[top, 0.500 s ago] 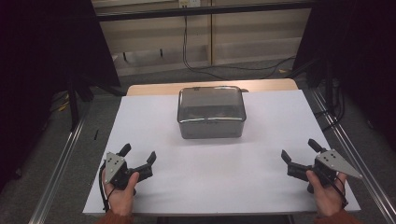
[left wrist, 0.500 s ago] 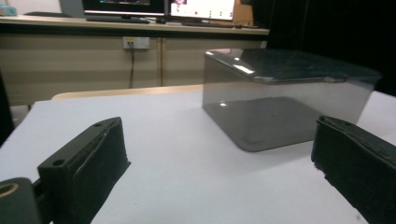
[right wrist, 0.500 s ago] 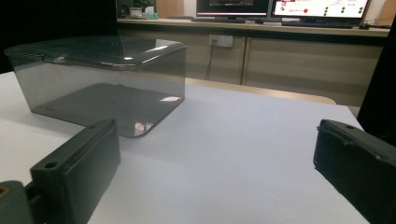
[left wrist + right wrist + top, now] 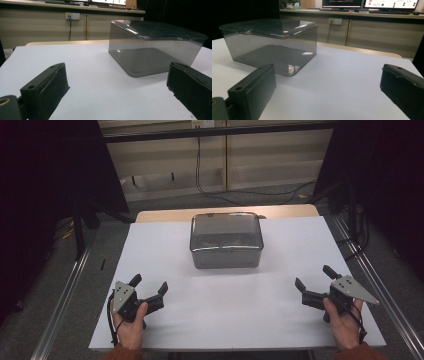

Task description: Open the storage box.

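A smoky grey see-through plastic box (image 4: 226, 240) with its lid on stands at the middle back of the white table (image 4: 225, 310). My left gripper (image 4: 149, 285) rests low over the front left of the table, jaws wide open and empty. At the front right my right gripper (image 4: 314, 277) is also open with nothing between its jaws. The left gripper view has the box (image 4: 155, 47) ahead and to the right of my left gripper (image 4: 117, 87). In the right gripper view the box (image 4: 272, 42) stands ahead and to the left of my right gripper (image 4: 328, 87).
Metal rails (image 4: 65, 295) run along both sides of the table. Behind it are a beige cabinet wall (image 4: 210, 155) with trailing cables, and a wall socket (image 4: 72, 16). Monitors (image 4: 372, 3) sit on a counter at the back.
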The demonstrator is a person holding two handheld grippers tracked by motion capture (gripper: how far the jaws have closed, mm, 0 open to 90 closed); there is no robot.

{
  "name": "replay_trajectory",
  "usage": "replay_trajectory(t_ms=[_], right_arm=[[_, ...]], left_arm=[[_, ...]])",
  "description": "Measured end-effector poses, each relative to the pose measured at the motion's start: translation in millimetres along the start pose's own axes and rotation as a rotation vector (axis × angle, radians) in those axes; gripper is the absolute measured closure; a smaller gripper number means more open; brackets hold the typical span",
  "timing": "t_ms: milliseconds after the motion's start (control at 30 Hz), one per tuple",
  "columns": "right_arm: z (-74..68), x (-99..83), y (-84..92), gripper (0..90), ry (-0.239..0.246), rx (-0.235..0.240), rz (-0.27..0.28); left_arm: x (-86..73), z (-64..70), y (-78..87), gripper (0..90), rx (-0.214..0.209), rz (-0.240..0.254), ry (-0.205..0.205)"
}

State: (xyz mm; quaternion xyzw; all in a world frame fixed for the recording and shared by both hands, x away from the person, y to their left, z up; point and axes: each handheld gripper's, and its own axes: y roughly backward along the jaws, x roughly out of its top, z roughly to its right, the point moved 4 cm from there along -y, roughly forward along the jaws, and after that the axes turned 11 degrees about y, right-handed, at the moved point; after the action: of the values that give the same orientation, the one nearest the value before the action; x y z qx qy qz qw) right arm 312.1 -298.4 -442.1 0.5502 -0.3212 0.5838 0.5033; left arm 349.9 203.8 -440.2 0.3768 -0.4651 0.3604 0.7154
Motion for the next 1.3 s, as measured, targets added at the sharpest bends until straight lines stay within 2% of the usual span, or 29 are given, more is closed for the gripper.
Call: replay_trajectory(t_ms=[200, 367, 500, 667, 900, 1000, 1100, 1300], right_arm=[[-2.8, 2.3, -2.3, 0.0, -0.006, 0.014, 0.010], [-6.5, 5.6, -5.1, 0.0, -0.007, 0.018, 0.015], [-15.0, 8.3, -11.2, 0.0, -0.007, 0.044, 0.014], [-20.7, 10.0, -18.2, 0.0, -0.018, 0.068, 0.018], [-30.4, 15.3, -27.2, 0.0, 0.005, 0.092, 0.031], [-35.0, 17.9, -29.7, 0.8, 0.017, 0.110, 0.034], [-42.2, 24.3, -32.3, 0.0, 0.021, 0.137, 0.064], [-51.3, 27.9, -41.2, 0.0, 0.028, 0.161, 0.068]], left_arm=[[-2.6, 0.5, 0.3, 3.2, 0.000, -0.017, 0.001], [-1.3, 1.3, 2.4, 3.2, -0.004, -0.005, -0.009], [-1.5, 3.2, 3.1, 3.2, 0.007, -0.009, -0.036], [-1.9, 2.9, 3.3, 3.3, -0.010, -0.012, -0.015], [-2.5, 5.6, 2.0, 3.9, -0.022, -0.018, -0.035], [-1.7, 5.7, 2.6, 3.9, -0.023, -0.008, -0.029], [-2.3, 4.5, 2.2, 3.7, -0.019, -0.010, -0.017], [-3.7, 6.7, -0.7, 3.6, -0.028, -0.020, -0.027]])
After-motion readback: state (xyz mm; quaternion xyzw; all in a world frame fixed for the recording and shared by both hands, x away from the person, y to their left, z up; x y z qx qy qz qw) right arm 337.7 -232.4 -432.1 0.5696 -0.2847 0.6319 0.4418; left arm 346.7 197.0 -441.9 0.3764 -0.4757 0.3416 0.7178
